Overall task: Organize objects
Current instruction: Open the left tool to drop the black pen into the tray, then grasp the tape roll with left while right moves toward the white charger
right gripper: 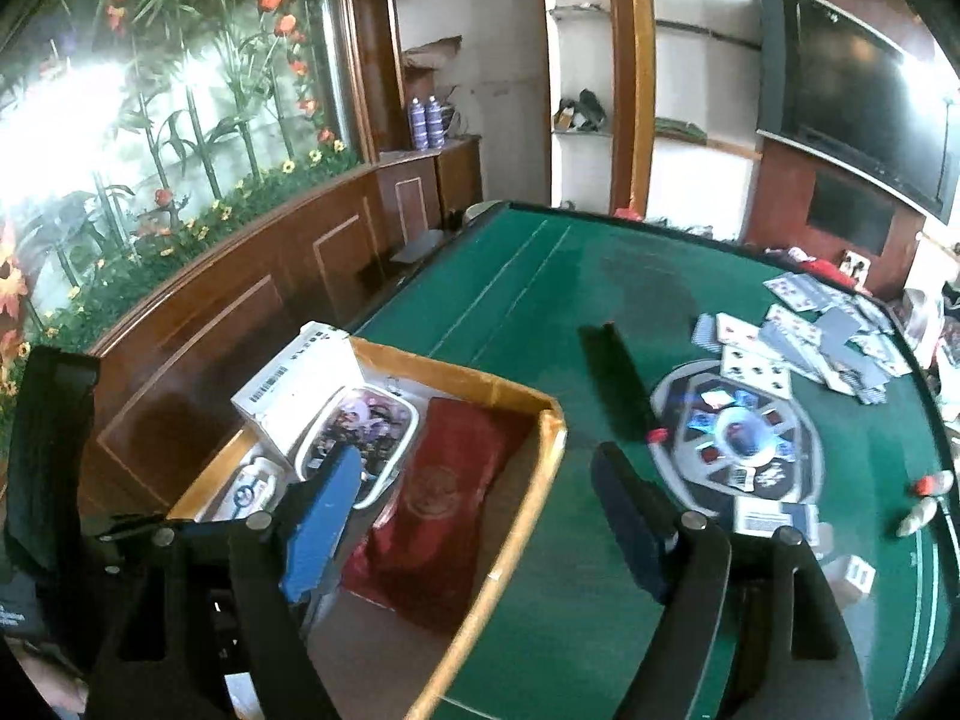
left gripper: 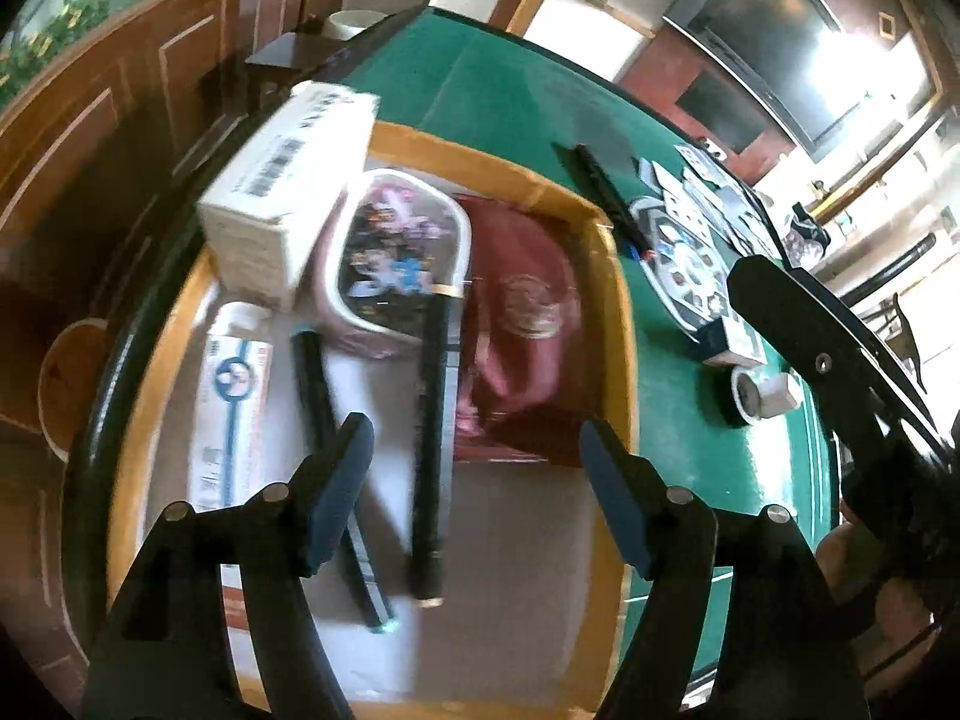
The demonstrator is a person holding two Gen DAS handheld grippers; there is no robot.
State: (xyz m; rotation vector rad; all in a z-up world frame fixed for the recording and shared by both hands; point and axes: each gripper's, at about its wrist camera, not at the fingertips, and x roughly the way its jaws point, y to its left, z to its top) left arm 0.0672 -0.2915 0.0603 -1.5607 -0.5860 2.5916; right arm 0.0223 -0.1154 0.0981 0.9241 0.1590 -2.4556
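Nearby, playing cards (right gripper: 828, 348) beside cardboard box (right gripper: 528, 492).

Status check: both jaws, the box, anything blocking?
Left gripper open, empty, over cardboard box. Right gripper open, empty. Two black pens lie inside. Black marker on table; nothing blocking.

Green felt tabletop (right gripper: 528, 312); yellow-rimmed cardboard box (left gripper: 618, 324) with pale floor; dark red pouch (left gripper: 522, 324) bearing a gold circular emblem; white carton (left gripper: 288, 180) with black barcode; 2 black pens (left gripper: 432, 420); blue gripper pads (left gripper: 336, 492).
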